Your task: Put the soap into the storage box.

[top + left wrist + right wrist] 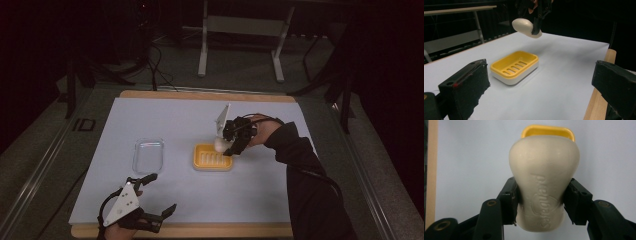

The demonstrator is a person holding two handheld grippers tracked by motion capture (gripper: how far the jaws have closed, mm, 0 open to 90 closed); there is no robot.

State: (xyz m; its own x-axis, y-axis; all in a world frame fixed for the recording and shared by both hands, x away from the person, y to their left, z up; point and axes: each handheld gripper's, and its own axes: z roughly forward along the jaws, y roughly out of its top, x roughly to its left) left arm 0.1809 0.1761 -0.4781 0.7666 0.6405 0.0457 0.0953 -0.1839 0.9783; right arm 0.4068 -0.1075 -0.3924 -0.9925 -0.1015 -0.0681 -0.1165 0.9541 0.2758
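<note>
My right gripper [229, 146] is shut on a cream bar of soap [544, 182], which it holds in the air just above the far right part of a yellow soap dish [212, 157] with a slotted floor. From the left gripper view the soap [525, 27] hangs well clear of the dish [514, 66]. In the right gripper view both black pads [510, 202] press the soap's sides, and the dish's yellow rim [547, 130] peeks out beyond it. My left gripper [156, 194] rests open near the table's front left edge, nothing between its jaws.
A clear plastic lid or tray [149, 155] lies left of the dish on the pale blue sheet [165, 120]. The wooden table edge [200, 230] runs along the front. A metal stand [240, 30] and cables sit on the dark floor beyond.
</note>
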